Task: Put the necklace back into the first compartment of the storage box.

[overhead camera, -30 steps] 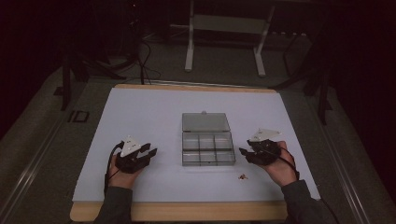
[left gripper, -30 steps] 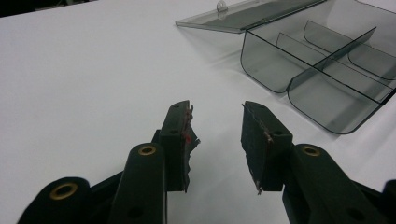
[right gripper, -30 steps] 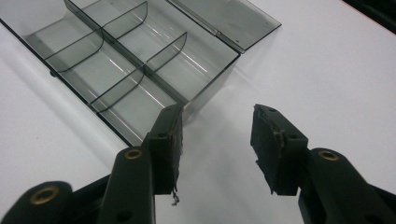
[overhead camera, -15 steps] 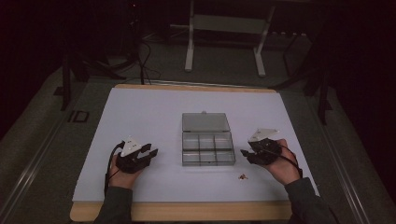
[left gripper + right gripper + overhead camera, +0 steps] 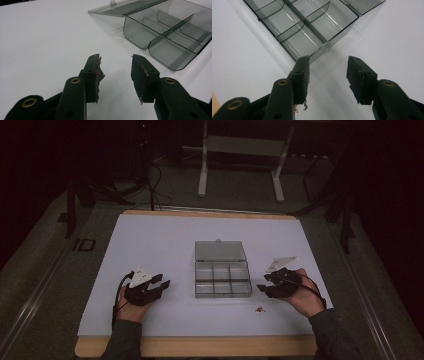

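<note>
A clear smoky plastic organiser box (image 5: 222,279) lies in the middle of the white table top (image 5: 150,245), lid (image 5: 220,251) folded back flat, its compartments bare. My left gripper (image 5: 162,285) rests left of the box, jaws apart with nothing between them; in the left gripper view the box (image 5: 170,37) lies ahead to the right. My right gripper (image 5: 262,289) sits just right of the box, jaws apart and holding nothing; in the right gripper view the box (image 5: 304,27) corner lies just beyond the left fingertip (image 5: 302,72). A few tiny brownish bits (image 5: 259,309) lie on the table near the right gripper.
The table's wooden front edge (image 5: 200,345) runs below my hands. A white metal stand (image 5: 240,150) and cables (image 5: 150,175) are on the dark floor behind the table. Bare white surface lies left and behind the box.
The right gripper has shifted slightly down and to the right, away from the box. The left gripper has stayed almost where it was.
</note>
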A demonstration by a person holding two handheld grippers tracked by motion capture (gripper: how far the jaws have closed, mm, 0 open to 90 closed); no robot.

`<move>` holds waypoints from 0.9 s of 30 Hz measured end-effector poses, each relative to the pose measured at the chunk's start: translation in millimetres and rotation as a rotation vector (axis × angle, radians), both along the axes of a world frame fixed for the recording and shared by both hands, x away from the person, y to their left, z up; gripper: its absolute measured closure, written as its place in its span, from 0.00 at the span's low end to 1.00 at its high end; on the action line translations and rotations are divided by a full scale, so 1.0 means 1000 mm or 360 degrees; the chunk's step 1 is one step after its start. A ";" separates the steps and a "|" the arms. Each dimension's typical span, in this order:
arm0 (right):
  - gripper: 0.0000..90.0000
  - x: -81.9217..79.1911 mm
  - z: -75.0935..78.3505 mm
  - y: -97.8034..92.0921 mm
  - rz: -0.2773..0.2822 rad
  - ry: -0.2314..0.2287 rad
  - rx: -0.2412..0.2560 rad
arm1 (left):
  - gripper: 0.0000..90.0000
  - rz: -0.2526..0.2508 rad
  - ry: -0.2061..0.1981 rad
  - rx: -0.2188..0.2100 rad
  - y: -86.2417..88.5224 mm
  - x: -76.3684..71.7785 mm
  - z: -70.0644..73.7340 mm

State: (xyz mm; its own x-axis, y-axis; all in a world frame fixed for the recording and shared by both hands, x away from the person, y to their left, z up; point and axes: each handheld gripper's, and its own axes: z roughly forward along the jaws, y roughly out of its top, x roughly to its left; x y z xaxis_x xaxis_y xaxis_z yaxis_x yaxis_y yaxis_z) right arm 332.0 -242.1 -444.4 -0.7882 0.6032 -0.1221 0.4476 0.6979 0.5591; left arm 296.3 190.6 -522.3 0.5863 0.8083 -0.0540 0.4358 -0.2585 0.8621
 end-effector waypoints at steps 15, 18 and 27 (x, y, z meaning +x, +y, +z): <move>0.60 -0.002 -0.005 0.001 0.0066 0.0082 -0.0116 | 0.65 0.0001 -0.0013 0.0007 -0.001 -0.001 0.000; 0.60 -0.002 -0.006 0.003 0.0081 0.0094 -0.0147 | 0.65 -0.0001 -0.0013 0.0007 -0.001 -0.001 0.001; 0.66 -0.003 -0.010 0.008 0.0145 0.0155 -0.0209 | 0.65 -0.0012 -0.0008 -0.0009 -0.001 -0.001 0.001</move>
